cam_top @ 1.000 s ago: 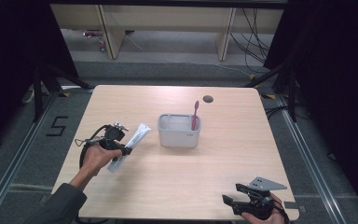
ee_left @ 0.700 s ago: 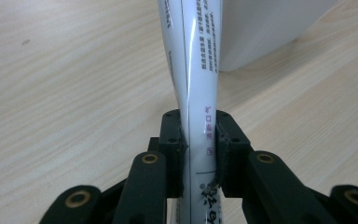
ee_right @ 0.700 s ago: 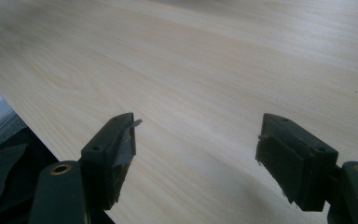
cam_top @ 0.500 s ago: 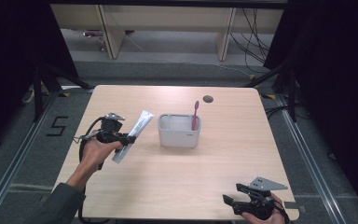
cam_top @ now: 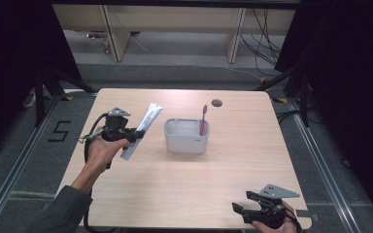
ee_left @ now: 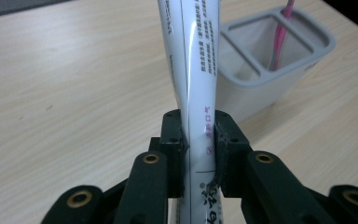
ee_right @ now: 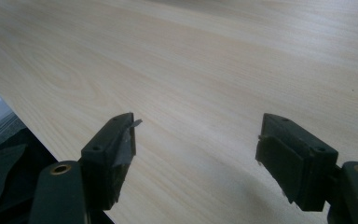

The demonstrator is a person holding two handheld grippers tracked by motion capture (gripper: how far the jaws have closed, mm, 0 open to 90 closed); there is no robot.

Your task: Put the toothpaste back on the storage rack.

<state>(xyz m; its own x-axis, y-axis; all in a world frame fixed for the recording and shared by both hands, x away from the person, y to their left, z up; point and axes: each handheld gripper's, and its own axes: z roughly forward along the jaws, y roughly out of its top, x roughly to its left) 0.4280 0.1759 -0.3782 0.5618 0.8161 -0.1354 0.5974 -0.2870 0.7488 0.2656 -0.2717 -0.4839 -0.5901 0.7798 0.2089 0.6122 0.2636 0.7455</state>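
Over the left half of the table (cam_top: 184,194) my left gripper (cam_top: 135,135) pinches a white tube (cam_top: 142,130) near its lower end, both jaws pressed flat against it, as the left gripper view confirms (ee_left: 196,84). The tube is lifted clear of the wood and tilts up and away toward the grey caddy (cam_top: 186,136), which sits near the table's middle with a pink toothbrush (cam_top: 203,120) standing in its right compartment. I judge the step in hand to be carrying the tube across and dropping it into the caddy. To do that well, I would bring the tube more upright before I reach the rim, line it over the empty left compartment (ee_left: 249,51) rather than the one with the brush, and lower it until the bottom end rests inside before I let the jaws part. The grip sits low, so the long top may swing; slow wrist turns should help. My right gripper (cam_top: 240,209) rests at the near right edge, jaws spread wide over bare wood (ee_right: 198,135), holding nothing.
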